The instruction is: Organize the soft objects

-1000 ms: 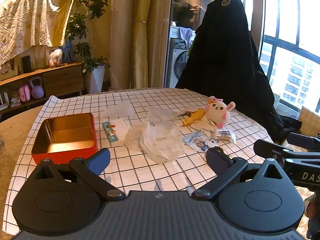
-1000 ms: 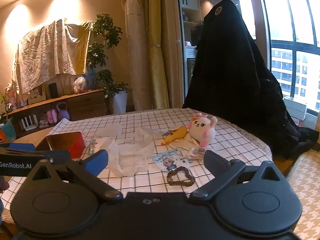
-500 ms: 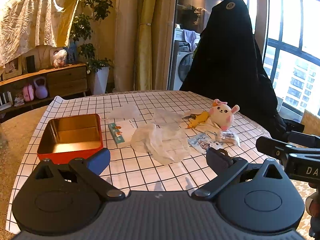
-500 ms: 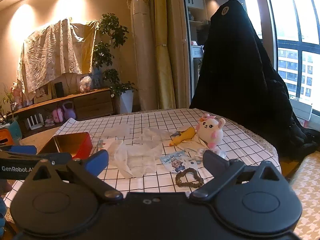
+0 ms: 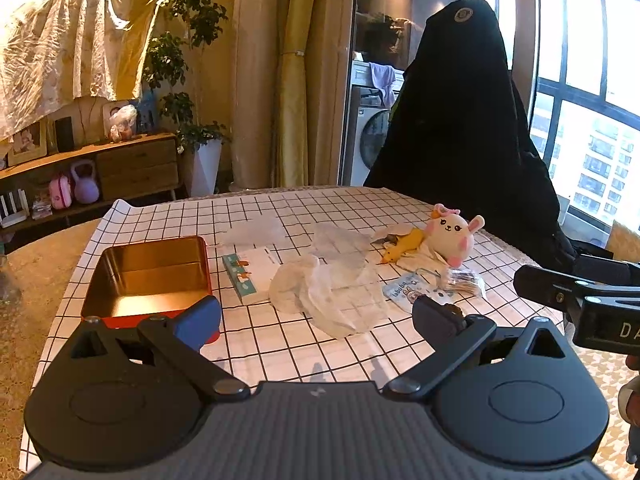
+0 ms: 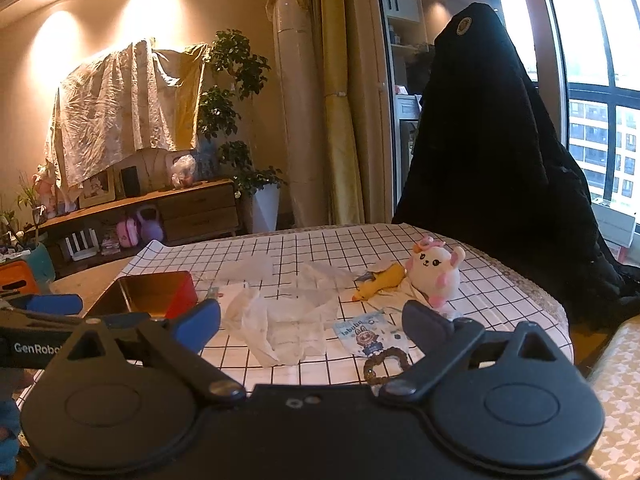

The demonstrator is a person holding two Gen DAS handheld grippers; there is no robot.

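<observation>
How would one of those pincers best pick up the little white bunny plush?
Probably by its round body, coming down from above with the right gripper, which is open and nearer. The bunny plush lies at the table's right, the yellow toy against its left side, so pinching front to back looks safest.

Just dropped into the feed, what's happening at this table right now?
Nothing is being held. Both grippers are open above the near edge of the checked tablecloth: the left gripper sits nearer the open red tin, the right gripper nearer the toys. The tin looks empty. The pink-and-white plush bunny, the yellow soft toy beside it and the crumpled clear plastic bags lie loose on the cloth, so sorting has not visibly started.
</observation>
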